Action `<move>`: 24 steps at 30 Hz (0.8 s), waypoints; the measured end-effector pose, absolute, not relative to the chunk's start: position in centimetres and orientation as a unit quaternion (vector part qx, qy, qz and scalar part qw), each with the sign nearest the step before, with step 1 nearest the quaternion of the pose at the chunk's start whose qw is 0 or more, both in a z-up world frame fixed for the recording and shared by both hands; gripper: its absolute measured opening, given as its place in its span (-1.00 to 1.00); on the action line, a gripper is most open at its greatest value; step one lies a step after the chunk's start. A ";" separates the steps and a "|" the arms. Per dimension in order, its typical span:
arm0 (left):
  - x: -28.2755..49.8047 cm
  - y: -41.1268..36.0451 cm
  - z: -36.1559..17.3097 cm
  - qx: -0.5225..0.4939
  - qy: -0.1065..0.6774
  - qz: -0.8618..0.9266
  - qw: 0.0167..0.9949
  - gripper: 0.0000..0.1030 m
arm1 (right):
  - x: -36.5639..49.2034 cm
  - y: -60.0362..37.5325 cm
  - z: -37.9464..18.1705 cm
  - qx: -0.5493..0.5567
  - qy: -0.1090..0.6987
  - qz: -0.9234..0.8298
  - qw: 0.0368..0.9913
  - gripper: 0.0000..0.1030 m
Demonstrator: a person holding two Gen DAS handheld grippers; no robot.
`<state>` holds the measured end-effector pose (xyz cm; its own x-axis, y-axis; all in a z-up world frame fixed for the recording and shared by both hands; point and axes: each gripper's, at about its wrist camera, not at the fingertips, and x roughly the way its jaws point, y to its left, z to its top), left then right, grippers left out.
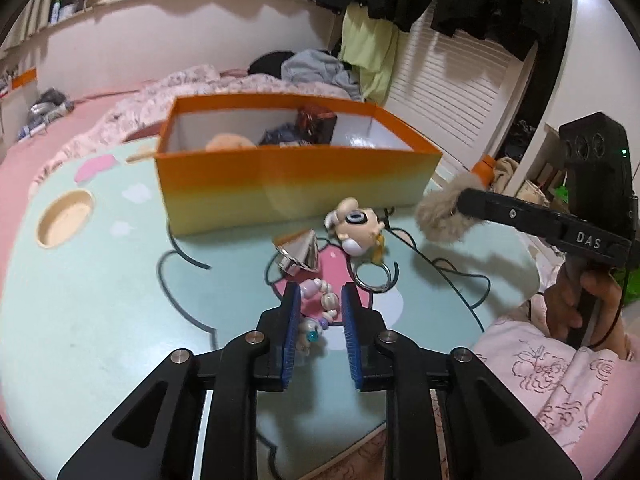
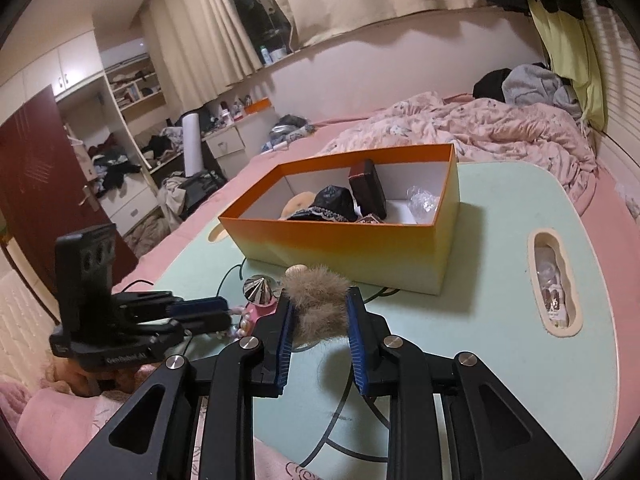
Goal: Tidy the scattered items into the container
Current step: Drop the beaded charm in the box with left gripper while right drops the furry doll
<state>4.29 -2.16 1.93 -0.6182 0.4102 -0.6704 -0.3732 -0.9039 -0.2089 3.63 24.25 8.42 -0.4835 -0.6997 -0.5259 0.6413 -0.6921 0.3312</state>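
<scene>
An orange box point(image 2: 352, 252) on a mint-green table point(image 2: 500, 320) already holds several items. The right gripper point(image 2: 319, 312) pinches a furry pom-pom point(image 2: 320, 300), lifted near the box. The left gripper point(image 1: 320, 304) straddles a bead bracelet point(image 1: 326, 300), jaws apart. A silver cone point(image 1: 300, 256) and a figurine keychain point(image 1: 358, 228) remain outside the box.
</scene>
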 end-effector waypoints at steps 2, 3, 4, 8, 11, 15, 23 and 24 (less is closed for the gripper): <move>4.2 -1.7 1.6 -0.379 -0.008 0.902 0.205 -0.33 | 3.6 24.2 8.3 0.327 -0.046 -0.859 0.390 -0.54; 4.1 -1.6 1.3 -0.383 -0.001 0.901 0.201 -0.26 | 3.7 24.2 8.3 0.328 -0.047 -0.859 0.391 -0.54; 4.0 -1.5 1.0 -0.389 0.004 0.900 0.198 -0.15 | 3.7 24.2 8.2 0.329 -0.047 -0.858 0.393 -0.54; 4.5 -1.2 0.6 -0.378 0.024 0.904 0.197 0.05 | 3.7 24.2 8.0 0.331 -0.049 -0.856 0.393 -0.54; 5.0 -0.7 0.5 -0.374 0.055 0.907 0.185 -0.54 | 3.7 24.2 8.0 0.331 -0.051 -0.856 0.393 -0.54; 5.5 -1.4 0.5 -0.372 0.044 0.906 0.198 -0.62 | 3.5 24.4 8.0 0.332 -0.058 -0.857 0.391 -0.54; 5.9 -1.7 2.9 -0.336 0.013 0.919 0.207 -0.63 | 3.6 24.5 8.3 0.326 -0.055 -0.860 0.389 -0.54; 5.9 -1.5 3.4 -0.331 0.012 0.920 0.209 -0.63 | 3.6 24.4 8.4 0.325 -0.055 -0.860 0.390 -0.54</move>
